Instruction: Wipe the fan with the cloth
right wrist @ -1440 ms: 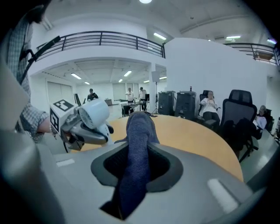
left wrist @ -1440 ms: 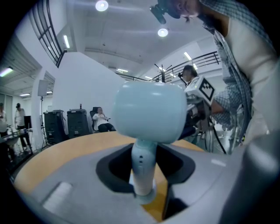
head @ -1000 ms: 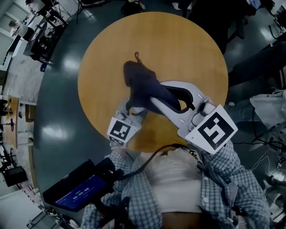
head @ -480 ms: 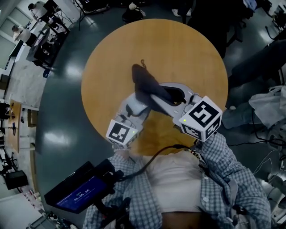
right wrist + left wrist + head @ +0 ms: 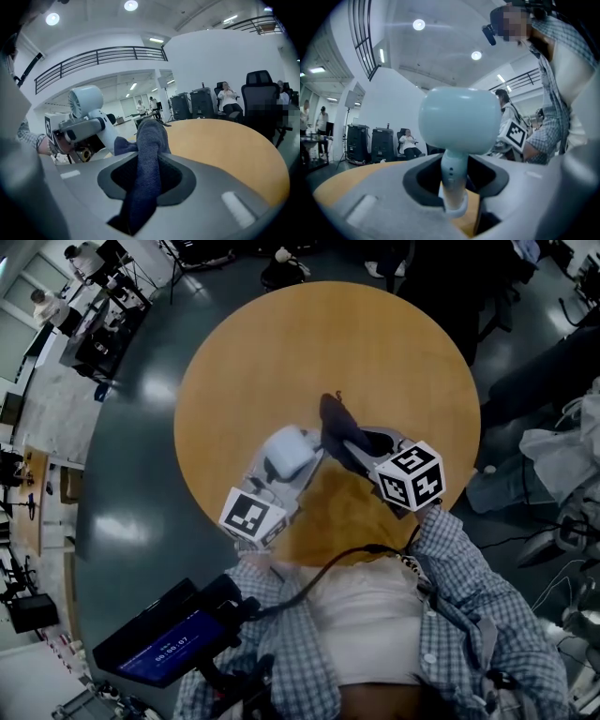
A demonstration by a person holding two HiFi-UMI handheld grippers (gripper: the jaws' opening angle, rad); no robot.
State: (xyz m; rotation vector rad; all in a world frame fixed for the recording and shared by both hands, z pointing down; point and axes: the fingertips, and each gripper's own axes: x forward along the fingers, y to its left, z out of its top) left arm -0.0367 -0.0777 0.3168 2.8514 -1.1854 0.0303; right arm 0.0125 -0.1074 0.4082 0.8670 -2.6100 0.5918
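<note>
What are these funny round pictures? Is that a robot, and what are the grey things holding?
No robot: a person holds a grabbing tool, called a gripper, in each hand. The picture from above comes from a camera on the person's head. The other two come from little cameras riding on the grippers. The left gripper is shut on the handle of a small pale fan. The right gripper pinches a dark blue cloth. Below them is a round wooden table.
</note>
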